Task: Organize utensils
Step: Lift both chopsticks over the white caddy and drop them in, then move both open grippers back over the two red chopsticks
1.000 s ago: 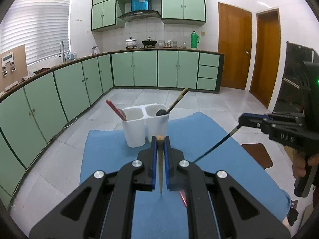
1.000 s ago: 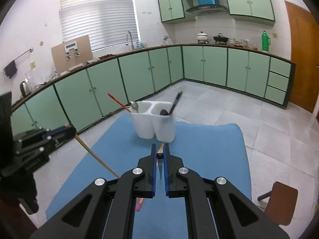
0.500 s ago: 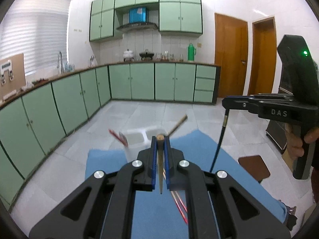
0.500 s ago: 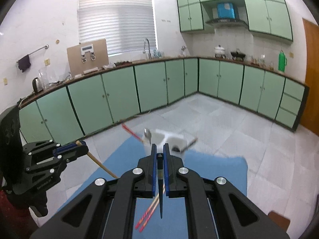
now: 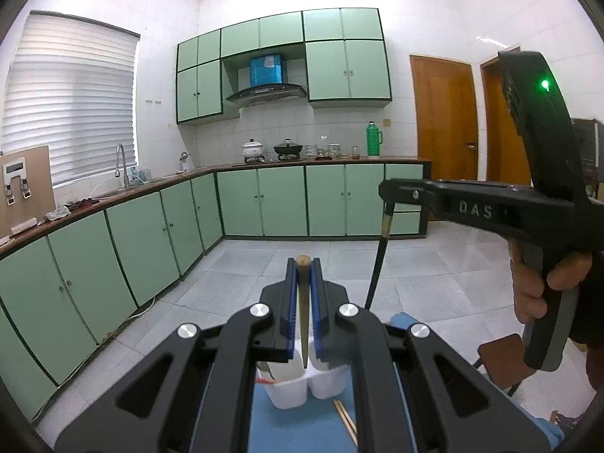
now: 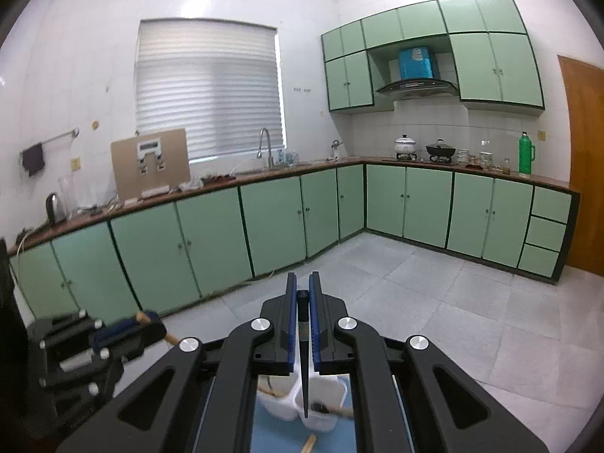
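Chopsticks held high over the white holder

Chopsticks were the things in hand: a wooden chopstick [image 5: 303, 302] sat pinched near its blunt top end in the left gripper [image 5: 303, 275], its tapered tip hanging down over the white holder [image 5: 307, 387]. A black chopstick [image 6: 303, 377] was clamped the same way in the right gripper [image 6: 303, 290], its tip pointing into the holder's right-hand compartment as far as that view showed. Both sets of fingers [image 5: 290, 302] were closed almost fully, with only the thin shaft between the blue pads.

The holder stood on the blue cloth [image 5: 302, 430] covering the desk, directly below both grippers. Another pair of loose chopsticks [image 5: 345, 417] lay on the cloth just beside the holder, on its right. A red-tipped utensil showed in the holder's left compartment.

Judged from their look, these sticks were light, stiff and smooth, so they would tend to swivel or slide in a narrow pinch. A hold near the thick end seemed best, leaving the long taper free to drop into a compartment. The light plastic holder could probably tip if a tip struck its rim.
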